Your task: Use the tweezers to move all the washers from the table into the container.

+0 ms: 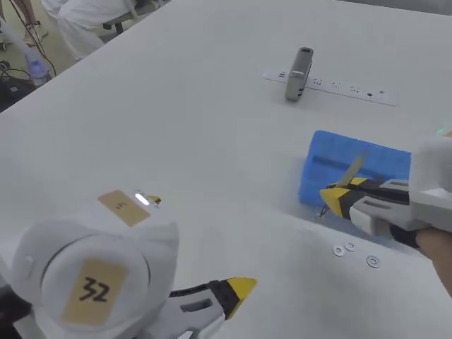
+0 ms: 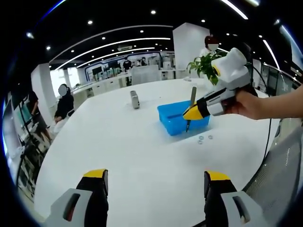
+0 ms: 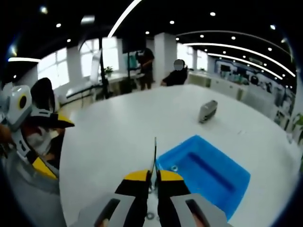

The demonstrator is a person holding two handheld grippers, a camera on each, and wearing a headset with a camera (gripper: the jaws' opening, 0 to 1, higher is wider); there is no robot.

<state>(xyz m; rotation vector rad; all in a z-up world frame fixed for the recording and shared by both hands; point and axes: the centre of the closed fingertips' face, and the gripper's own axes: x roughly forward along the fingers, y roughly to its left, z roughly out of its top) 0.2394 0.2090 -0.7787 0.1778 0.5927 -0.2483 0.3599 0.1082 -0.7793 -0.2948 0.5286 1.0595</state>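
Big white surface (image 1: 198, 127) in a bright open office, ceiling lights (image 2: 153, 12) on, people (image 2: 64, 101) standing beyond it, a power strip (image 1: 346, 90) with a grey gadget (image 1: 299, 73) lying across it. The blue container (image 1: 374, 157) sits to the right, three washers (image 1: 351, 247) loose on the surface just beside it. Right hand-held gripper (image 1: 333, 198) is clamped on the tweezers (image 1: 351, 171), tips pointing down by the container's corner. Left hand-held gripper (image 2: 156, 176) hangs low, jaws wide apart, holding nothing. The right gripper view adds a detail: a washer (image 3: 174, 168) lying inside the container, near its corner
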